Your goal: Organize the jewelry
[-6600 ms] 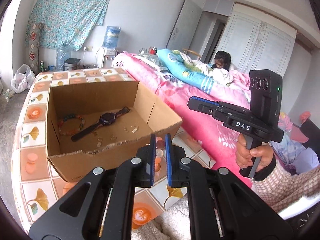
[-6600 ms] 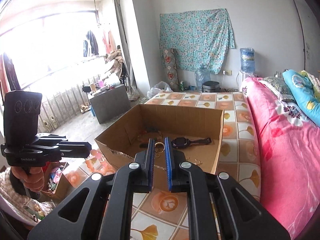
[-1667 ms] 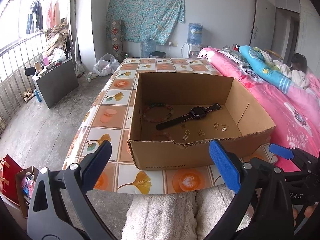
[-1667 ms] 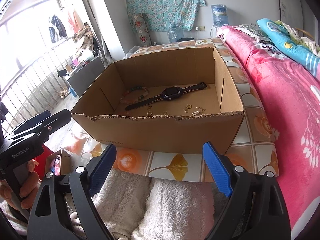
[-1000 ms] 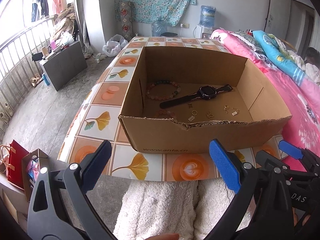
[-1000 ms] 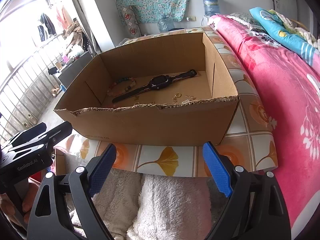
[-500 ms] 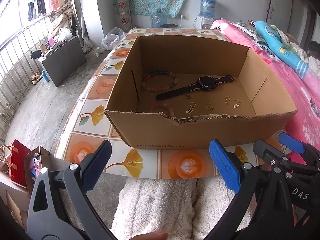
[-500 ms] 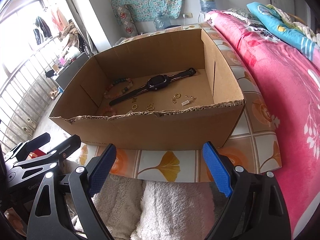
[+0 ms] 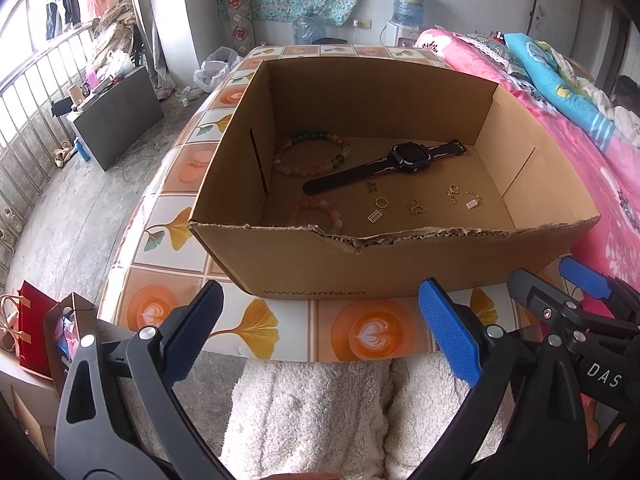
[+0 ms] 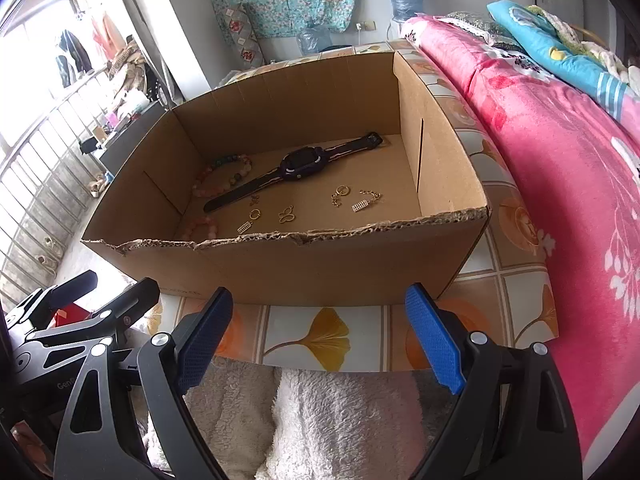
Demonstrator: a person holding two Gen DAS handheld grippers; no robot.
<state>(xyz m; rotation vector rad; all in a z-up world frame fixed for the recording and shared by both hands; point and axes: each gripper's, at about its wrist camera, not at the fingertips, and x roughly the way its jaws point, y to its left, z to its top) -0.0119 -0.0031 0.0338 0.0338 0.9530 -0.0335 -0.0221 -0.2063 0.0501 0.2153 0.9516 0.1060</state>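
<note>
Both my left hand-held gripper [image 9: 320,332] and right hand-held gripper [image 10: 320,336] stand wide open, empty; ahead, the watch [image 9: 408,158] looks light, its strap flexible; pinch its rigid case; gold charms [image 9: 416,206] look tiny, slippery.

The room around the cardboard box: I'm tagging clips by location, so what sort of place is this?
Most likely a bedroom in a home. A bed with a pink floral quilt runs beside the tiled-pattern table, a water dispenser stands by the far wall, and clothes hang at the railing.

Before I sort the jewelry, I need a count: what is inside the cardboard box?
Inside the cardboard box: a dark watch, two beaded bracelets and several small gold pieces. The near wall hides the floor strip behind it.
</note>
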